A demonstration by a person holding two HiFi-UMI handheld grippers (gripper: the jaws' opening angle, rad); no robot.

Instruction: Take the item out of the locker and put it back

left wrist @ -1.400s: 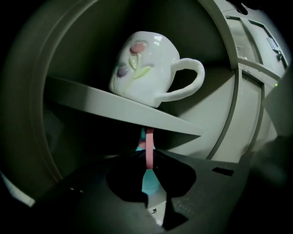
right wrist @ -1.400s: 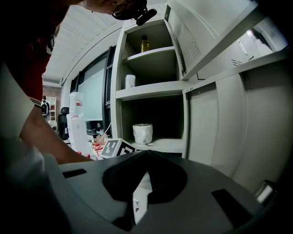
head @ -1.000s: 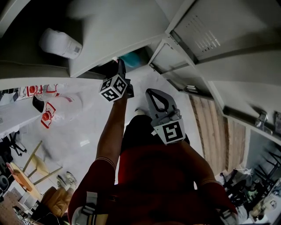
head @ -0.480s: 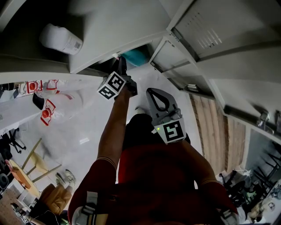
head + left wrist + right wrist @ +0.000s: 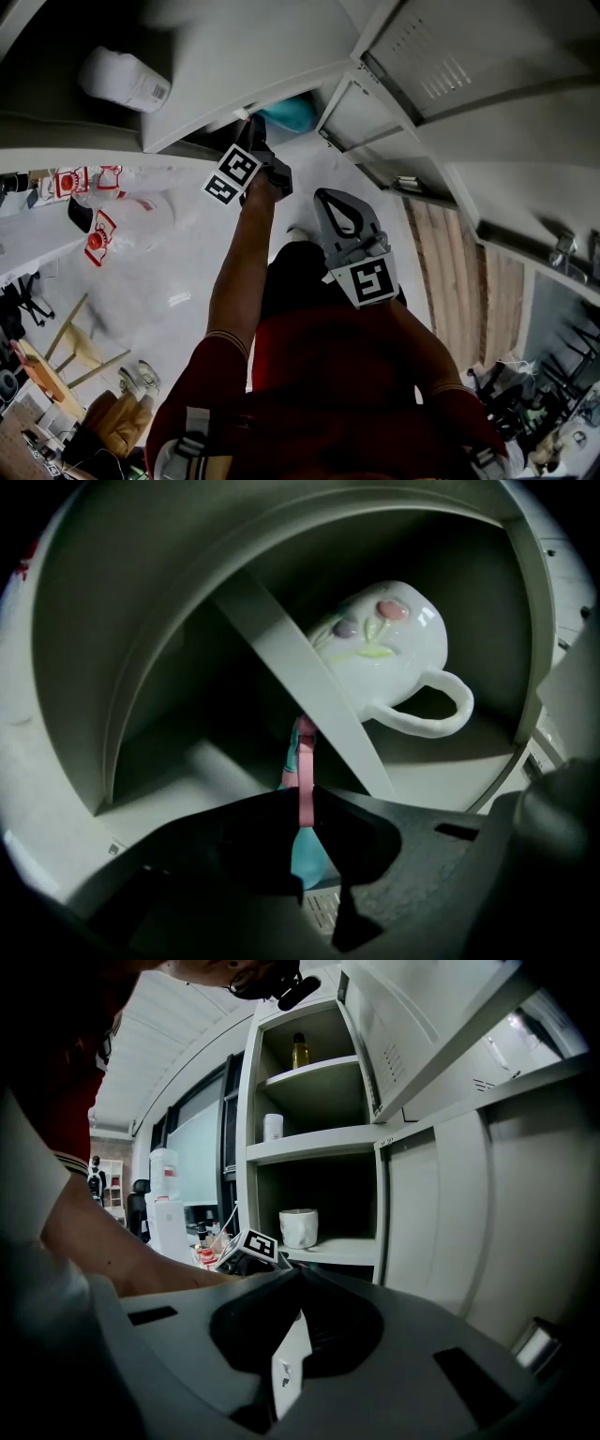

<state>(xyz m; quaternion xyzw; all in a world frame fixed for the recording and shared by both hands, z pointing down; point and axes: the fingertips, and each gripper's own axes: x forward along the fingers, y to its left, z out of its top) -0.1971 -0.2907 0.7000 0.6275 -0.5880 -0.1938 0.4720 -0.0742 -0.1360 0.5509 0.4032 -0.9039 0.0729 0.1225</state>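
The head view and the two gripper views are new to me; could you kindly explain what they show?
A person holds a hand-held gripper in each hand. The head view looks down from their head onto both arms. Each gripper view looks along that tool's own jaws. The left hand-held gripper reaches into an open locker, its jaws shut on the pink strap of a teal item. A white mug stands on a shelf inside. The right hand-held gripper hangs outside the locker, shut and empty.

Teal item (image 5: pixel 307 860), pink strap (image 5: pixel 305 761) pinched in left tongs (image 5: pixel 307 797), at open locker (image 5: pixel 122 621)
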